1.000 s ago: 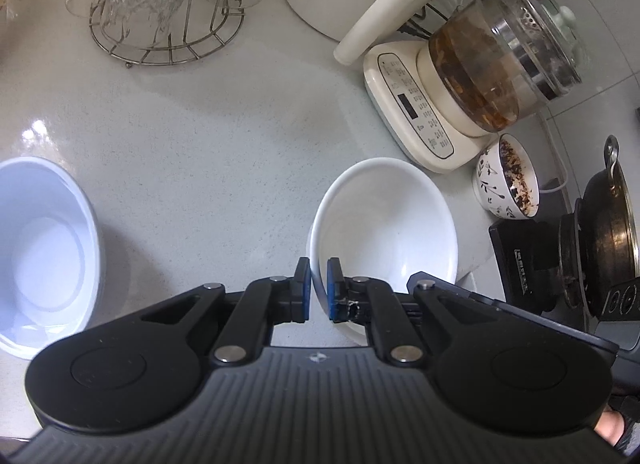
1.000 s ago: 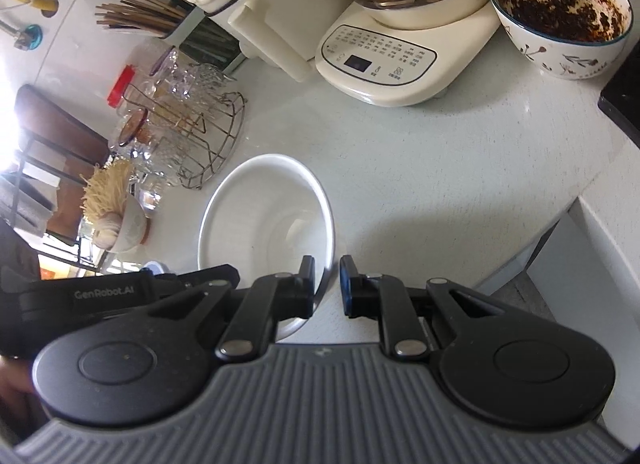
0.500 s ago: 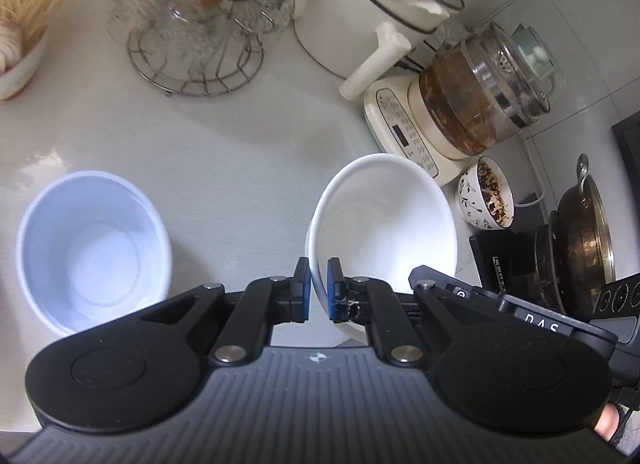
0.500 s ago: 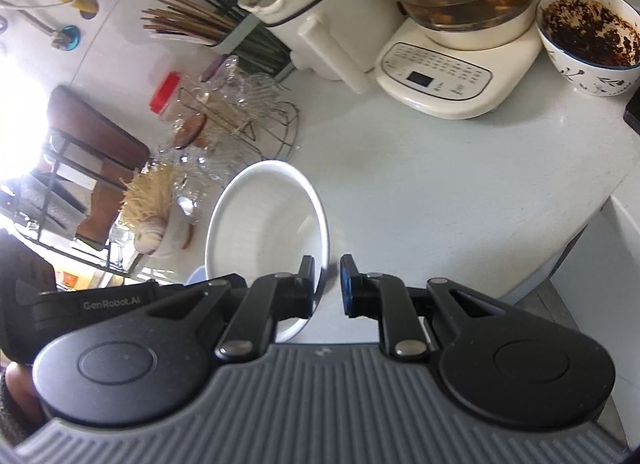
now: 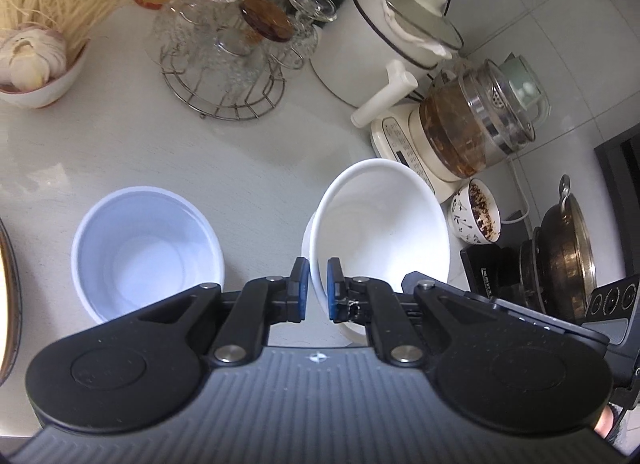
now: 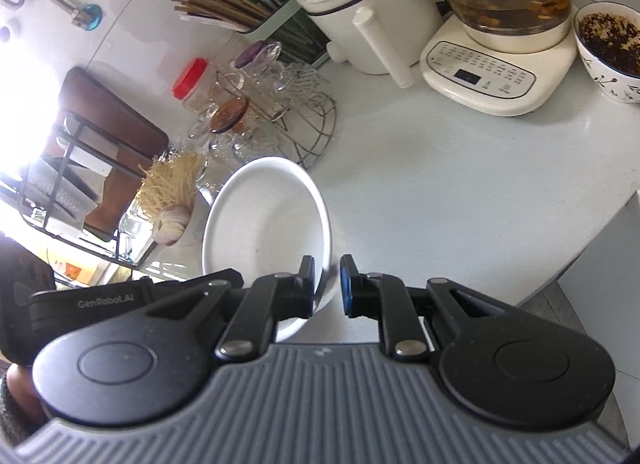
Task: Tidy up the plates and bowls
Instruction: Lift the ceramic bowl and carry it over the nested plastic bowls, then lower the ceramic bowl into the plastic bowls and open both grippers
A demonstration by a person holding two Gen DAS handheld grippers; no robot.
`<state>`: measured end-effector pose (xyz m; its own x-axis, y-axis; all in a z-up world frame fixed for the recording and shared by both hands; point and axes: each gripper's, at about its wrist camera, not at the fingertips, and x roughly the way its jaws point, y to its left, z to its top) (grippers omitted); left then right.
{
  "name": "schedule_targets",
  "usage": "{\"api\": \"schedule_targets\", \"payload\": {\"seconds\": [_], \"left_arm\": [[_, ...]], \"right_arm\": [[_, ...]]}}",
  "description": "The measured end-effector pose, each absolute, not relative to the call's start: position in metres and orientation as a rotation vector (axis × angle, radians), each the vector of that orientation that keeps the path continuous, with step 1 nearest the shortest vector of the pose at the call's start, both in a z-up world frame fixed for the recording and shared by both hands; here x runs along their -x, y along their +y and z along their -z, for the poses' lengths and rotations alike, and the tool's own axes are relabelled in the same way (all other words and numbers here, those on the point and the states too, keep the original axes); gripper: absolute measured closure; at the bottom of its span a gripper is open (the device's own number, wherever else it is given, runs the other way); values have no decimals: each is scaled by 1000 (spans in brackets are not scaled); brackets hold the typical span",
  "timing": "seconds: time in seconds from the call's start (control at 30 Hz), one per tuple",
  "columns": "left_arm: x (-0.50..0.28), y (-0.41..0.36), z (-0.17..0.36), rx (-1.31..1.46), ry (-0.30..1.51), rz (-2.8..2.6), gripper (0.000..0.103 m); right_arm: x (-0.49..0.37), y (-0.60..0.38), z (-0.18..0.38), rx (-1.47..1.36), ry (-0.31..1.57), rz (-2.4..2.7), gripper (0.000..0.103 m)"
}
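Observation:
A white bowl (image 5: 384,232) hangs tilted above the pale countertop (image 5: 248,152), held from two sides. My left gripper (image 5: 317,290) is shut on its near left rim, blue pads pinching the wall. In the right wrist view the same white bowl (image 6: 264,224) sits left of centre, and my right gripper (image 6: 326,286) is shut on its right rim. The black housing (image 6: 100,300) of the left gripper shows at the lower left there. A second, bluish-white bowl (image 5: 148,252) stands upright and empty on the counter, to the left of the held bowl.
A wire rack of glasses (image 5: 232,60), a white pot (image 5: 400,44), a glass kettle on its base (image 5: 472,132) and a patterned bowl of dark spice (image 5: 476,216) line the back. A dark wok (image 5: 564,248) sits right. Noodles and garlic (image 5: 36,36) sit far left. The counter edge (image 6: 592,240) drops off at right.
Both grippers have risen and drawn back with the white bowl between them. The counter looks farther away, and the bluish bowl has come fully into the left wrist view.

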<state>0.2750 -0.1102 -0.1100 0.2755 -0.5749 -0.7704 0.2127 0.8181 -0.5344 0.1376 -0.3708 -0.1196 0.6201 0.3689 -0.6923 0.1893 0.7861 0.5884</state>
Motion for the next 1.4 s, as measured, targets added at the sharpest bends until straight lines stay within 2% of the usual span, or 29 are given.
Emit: {"api": "schedule_targets", "payload": {"seconds": [0.87,1.4], "left_arm": [[-257,-15,117,442,1130,356,93],[-263,2,137,445,1173,234,92]], "right_arm": [[-174,-278,127,-518,1023,-259,87],[-201,-238,144,-374,1110,-288,86]]}}
